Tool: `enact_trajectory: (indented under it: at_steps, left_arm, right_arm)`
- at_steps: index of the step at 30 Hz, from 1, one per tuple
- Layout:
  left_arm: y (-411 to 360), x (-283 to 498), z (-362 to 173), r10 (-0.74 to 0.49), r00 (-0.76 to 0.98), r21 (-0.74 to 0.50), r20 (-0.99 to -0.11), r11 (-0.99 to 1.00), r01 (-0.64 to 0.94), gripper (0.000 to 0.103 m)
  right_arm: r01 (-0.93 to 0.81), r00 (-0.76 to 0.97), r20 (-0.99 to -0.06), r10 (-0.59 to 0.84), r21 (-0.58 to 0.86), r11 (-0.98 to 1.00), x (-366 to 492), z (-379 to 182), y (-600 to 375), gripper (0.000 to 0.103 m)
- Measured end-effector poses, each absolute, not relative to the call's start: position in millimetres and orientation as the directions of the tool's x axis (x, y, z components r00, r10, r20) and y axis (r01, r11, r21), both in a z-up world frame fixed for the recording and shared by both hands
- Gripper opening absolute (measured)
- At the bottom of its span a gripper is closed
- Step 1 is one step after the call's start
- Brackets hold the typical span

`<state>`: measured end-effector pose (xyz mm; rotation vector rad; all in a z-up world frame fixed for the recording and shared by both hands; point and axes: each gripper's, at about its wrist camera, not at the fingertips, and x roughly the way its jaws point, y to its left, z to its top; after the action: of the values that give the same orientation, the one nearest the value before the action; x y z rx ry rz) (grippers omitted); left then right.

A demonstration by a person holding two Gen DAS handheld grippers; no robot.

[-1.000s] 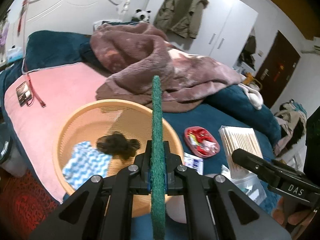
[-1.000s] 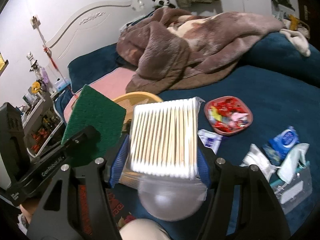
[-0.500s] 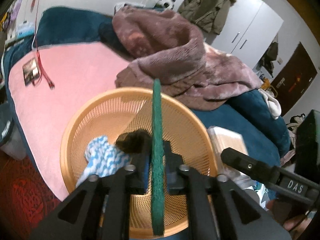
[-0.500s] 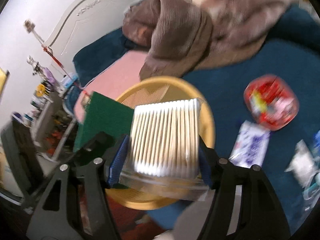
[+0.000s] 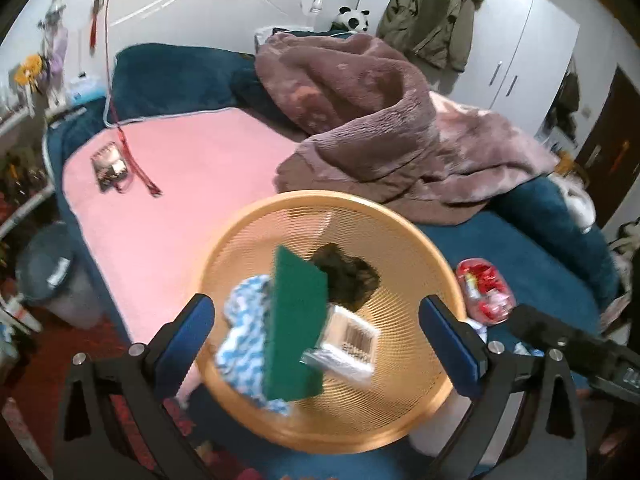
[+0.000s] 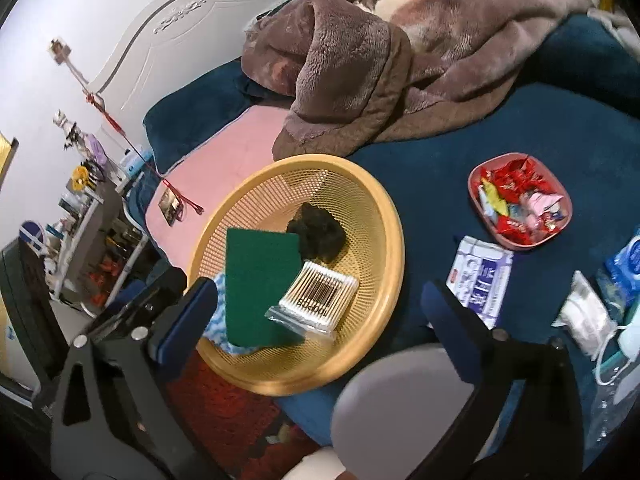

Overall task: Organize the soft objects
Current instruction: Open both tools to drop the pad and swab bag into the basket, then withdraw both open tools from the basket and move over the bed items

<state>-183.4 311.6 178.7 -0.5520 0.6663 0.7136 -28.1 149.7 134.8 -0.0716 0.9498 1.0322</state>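
Note:
A round orange mesh basket (image 5: 404, 240) (image 6: 384, 216) sits at the bed's near edge. In it lie a green scouring pad (image 5: 296, 332) (image 6: 258, 276), a bag of cotton swabs (image 5: 350, 340) (image 6: 320, 298), a dark fluffy item (image 5: 346, 276) (image 6: 320, 232) and a blue-white cloth (image 5: 244, 328) (image 6: 218, 320). My left gripper (image 5: 330, 340) is open and empty above the basket. My right gripper (image 6: 316, 312) is open and empty above the basket's near side.
A brown fleece blanket (image 5: 380, 120) (image 6: 380, 60) is heaped behind the basket. A red candy tray (image 6: 520, 200) (image 5: 484, 292), a tissue pack (image 6: 480, 280), wipes (image 6: 628, 260) and a gauze pack (image 6: 584, 316) lie on the blue bedspread to the right. A pink towel (image 5: 180, 184) lies left.
Both grippers opened. The green pad left my left gripper and the cotton swab bag left my right gripper; both now lie in the basket.

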Motion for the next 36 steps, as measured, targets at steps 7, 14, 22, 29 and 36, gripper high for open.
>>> enact_trajectory:
  at_steps: [7,14,22,29,36]
  left_arm:
    - [297.1,-189.3,185.2,0.424,0.554,-0.192,-0.717,0.643,-0.741,0.102]
    - [276.9,-183.9,191.6,0.414,0.565,-0.181,-0.713,0.670,-0.720,0.102]
    - [248.0,-167.5,199.5,0.395,0.581,-0.158,-0.711,0.716,-0.680,0.102]
    - [215.4,-146.1,205.2,0.371,0.597,-0.135,-0.711,0.762,-0.634,0.102]
    - [180.4,-122.2,206.5,0.345,0.606,-0.108,-0.717,0.804,-0.585,0.102]
  right_arm:
    - [-0.761,0.201,-0.706,0.679,0.324,0.562,-34.2,138.1,129.8,0.103]
    - [-0.744,0.234,-0.705,0.670,0.314,0.590,-31.9,140.2,102.5,0.103]
    - [-0.709,0.274,-0.694,0.666,0.322,0.627,-22.7,141.3,63.6,0.103]
    - [-0.670,0.303,-0.682,0.666,0.345,0.658,-12.6,139.0,21.1,0.103]
    - [-0.624,0.337,-0.674,0.657,0.362,0.692,-0.2,135.1,-22.5,0.103]
